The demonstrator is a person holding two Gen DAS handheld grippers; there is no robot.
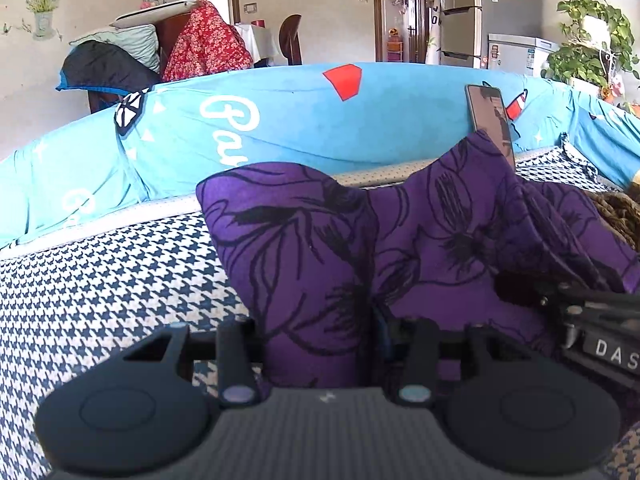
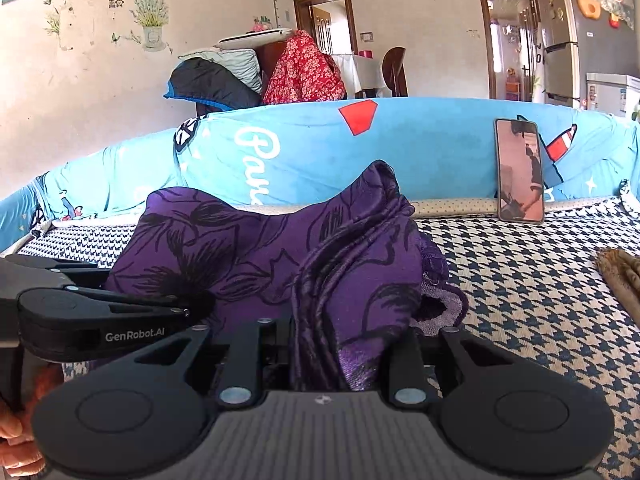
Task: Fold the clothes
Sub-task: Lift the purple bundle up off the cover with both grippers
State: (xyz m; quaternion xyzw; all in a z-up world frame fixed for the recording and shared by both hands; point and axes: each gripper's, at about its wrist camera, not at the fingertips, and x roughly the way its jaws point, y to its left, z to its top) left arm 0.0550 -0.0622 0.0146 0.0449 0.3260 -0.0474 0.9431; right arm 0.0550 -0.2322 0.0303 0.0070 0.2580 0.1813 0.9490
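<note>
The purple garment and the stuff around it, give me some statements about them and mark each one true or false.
1. The left gripper and the right gripper are both closed on the purple garment. True.
2. The garment is plain purple. False: it carries black outlined flowers.
3. A phone leans upright against the blue sofa back. True.
4. The garment lies flat on the houndstooth cover. False: it is lifted and bunched between the grippers.
5. The phone rests on the garment. False: it stands on the cover, clear of the garment in the right wrist view.
</note>
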